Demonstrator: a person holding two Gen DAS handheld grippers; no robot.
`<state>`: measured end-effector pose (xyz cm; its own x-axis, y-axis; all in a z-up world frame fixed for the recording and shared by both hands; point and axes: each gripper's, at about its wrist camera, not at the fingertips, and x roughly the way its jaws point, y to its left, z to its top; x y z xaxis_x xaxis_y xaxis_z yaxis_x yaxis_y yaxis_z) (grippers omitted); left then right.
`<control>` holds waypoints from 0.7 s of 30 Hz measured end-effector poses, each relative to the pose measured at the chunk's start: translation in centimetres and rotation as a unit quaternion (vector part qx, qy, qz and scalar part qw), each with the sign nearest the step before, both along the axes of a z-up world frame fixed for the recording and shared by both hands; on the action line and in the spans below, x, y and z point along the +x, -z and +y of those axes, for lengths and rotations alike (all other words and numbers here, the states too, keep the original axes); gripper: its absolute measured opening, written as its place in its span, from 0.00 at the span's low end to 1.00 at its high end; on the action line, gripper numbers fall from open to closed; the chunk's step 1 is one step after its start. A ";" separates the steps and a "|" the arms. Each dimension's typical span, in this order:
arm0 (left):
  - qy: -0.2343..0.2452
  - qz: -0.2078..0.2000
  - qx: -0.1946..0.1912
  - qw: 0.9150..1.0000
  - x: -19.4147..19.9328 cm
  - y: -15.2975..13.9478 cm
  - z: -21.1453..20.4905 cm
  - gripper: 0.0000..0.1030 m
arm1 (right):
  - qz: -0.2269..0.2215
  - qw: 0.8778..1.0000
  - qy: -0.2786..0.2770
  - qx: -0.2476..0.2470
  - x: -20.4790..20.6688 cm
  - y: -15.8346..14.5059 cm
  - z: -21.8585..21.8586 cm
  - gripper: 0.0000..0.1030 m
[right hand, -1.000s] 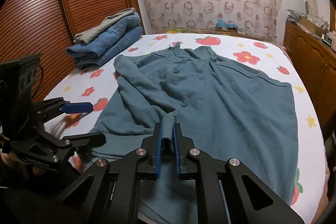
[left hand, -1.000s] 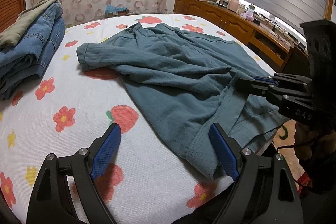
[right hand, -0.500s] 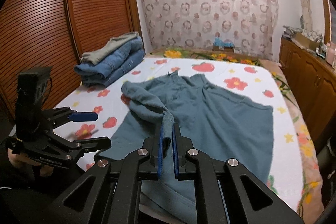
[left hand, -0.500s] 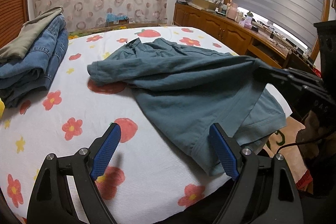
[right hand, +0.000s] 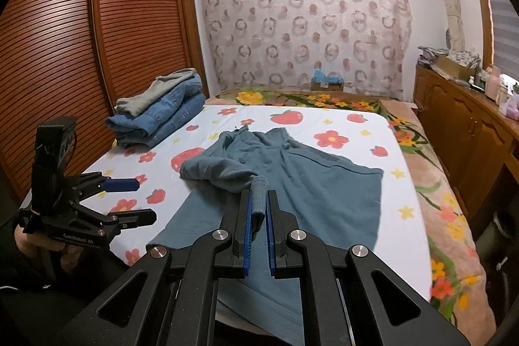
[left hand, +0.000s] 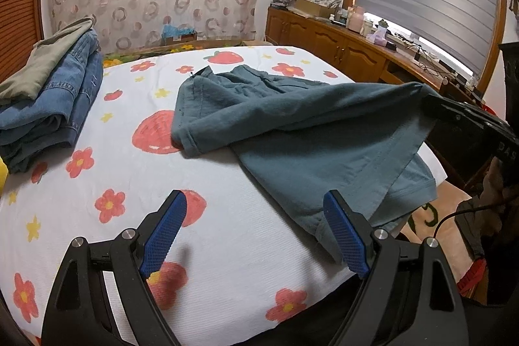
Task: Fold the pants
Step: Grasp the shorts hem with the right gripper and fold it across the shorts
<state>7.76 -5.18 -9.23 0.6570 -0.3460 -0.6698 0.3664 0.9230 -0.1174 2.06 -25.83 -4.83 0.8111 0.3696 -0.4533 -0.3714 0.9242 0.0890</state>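
Observation:
Teal pants lie spread on the bed, their near hem hanging off the front edge. My right gripper is shut on a bunched edge of the pants and holds it lifted above the bed, so the cloth stretches up to it at the right of the left wrist view, where that gripper shows side-on. My left gripper stands open with nothing between its blue pads, over the bare sheet just left of the pants' near hem.
A stack of folded jeans with an olive garment on top sits at the bed's far left. The strawberry-and-flower sheet covers the bed. A wooden cabinet with clutter runs along the right; a louvred wardrobe stands at the left.
My right gripper has risen and pulled back with the pinched pants edge, lifting and drawing the cloth toward the bed's front right. The left gripper stays open and hardly moved.

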 end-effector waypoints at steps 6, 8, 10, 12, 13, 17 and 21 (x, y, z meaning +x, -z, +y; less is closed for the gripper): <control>0.012 -0.009 0.008 1.000 0.4 -0.9 -1.1 0.84 | 0.000 1.000 0.010 0.002 -0.5 0.2 -0.3 0.07; 0.016 -0.014 0.010 1.000 0.7 -1.4 -1.5 0.84 | 0.000 1.000 0.015 0.003 -0.7 0.2 -0.5 0.07; 0.022 -0.018 0.009 1.000 1.0 -1.8 -2.0 0.84 | -0.002 1.000 0.019 0.005 -1.1 0.1 -0.7 0.07; 0.029 -0.020 0.010 0.999 1.1 -2.1 -2.6 0.84 | -0.003 1.000 0.023 0.006 -1.6 0.0 -0.8 0.07; 0.032 -0.021 0.010 0.999 1.1 -2.1 -2.9 0.84 | -0.004 1.000 0.027 0.006 -1.8 0.0 -1.0 0.07; 0.039 -0.015 0.009 0.999 1.1 -1.8 -3.9 0.84 | 0.000 0.999 0.037 0.009 -2.7 0.3 -1.4 0.07; 0.042 -0.004 0.012 0.999 1.2 -1.0 -4.5 0.84 | 0.021 0.999 0.047 0.011 -2.9 1.7 -1.8 0.07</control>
<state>8.96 -9.70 -8.19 0.6323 -0.3837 -0.6730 0.4438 0.8915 -0.0913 -0.85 -27.68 -6.49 0.8235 0.3030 -0.4797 -0.2785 0.9525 0.1235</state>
